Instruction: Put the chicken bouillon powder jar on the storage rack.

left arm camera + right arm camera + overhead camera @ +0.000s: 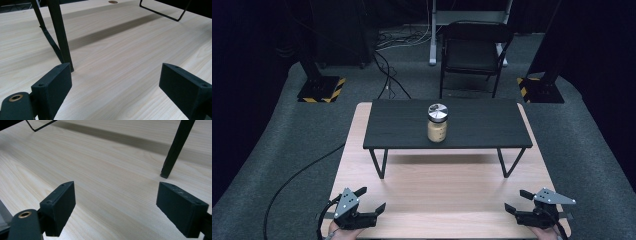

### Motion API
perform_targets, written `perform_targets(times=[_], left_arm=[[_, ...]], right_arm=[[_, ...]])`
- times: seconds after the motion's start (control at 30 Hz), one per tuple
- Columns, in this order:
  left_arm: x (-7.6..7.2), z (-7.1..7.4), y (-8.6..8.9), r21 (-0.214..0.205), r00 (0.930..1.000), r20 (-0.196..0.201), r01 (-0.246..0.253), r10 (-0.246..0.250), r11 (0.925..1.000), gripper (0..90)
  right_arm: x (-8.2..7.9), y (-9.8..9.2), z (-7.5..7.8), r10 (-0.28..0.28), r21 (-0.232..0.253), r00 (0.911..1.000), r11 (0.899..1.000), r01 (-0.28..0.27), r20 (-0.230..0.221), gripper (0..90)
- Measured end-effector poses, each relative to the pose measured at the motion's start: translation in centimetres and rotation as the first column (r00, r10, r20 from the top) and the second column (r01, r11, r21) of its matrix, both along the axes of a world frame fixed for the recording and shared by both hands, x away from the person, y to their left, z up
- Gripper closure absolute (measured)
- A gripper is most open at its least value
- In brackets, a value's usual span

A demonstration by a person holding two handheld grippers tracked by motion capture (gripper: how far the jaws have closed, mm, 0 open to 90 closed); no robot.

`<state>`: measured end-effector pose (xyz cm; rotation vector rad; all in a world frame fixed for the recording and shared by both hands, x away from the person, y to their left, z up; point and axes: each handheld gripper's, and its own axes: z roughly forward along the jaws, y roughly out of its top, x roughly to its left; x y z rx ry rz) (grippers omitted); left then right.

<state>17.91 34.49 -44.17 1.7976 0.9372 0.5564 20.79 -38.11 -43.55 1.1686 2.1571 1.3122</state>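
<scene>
Both tongs spread, empty: left tongs [371, 199] near-left, right tongs [515, 200] near-right on the desk [437, 195]. Jar [437, 123] stands upright mid black shelf [482, 125], far centre. Risk: reaching in could clip a shelf leg [60, 35] or tip the jar

Shelf: we see a black raised shelf [472, 125] along the tabletop's [437, 195] far edge.
Jar: our silver-lidded jar [437, 123] stands mid-shelf.
Grippers: left gripper [369, 200] and right gripper [518, 201] spread wide at our near corners.
</scene>
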Motion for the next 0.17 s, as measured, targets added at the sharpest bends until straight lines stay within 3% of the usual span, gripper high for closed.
perform_targets(times=[0.17], left_arm=[[0.07,-0.02,-0.01,-0.001,1.0000,-0.003,0.004,-0.004,1.0000,10.9]], right_arm=[[0.01,-0.01,-0.01,0.001,0.001,1.0000,1.000,-0.001,0.001,14.9]])
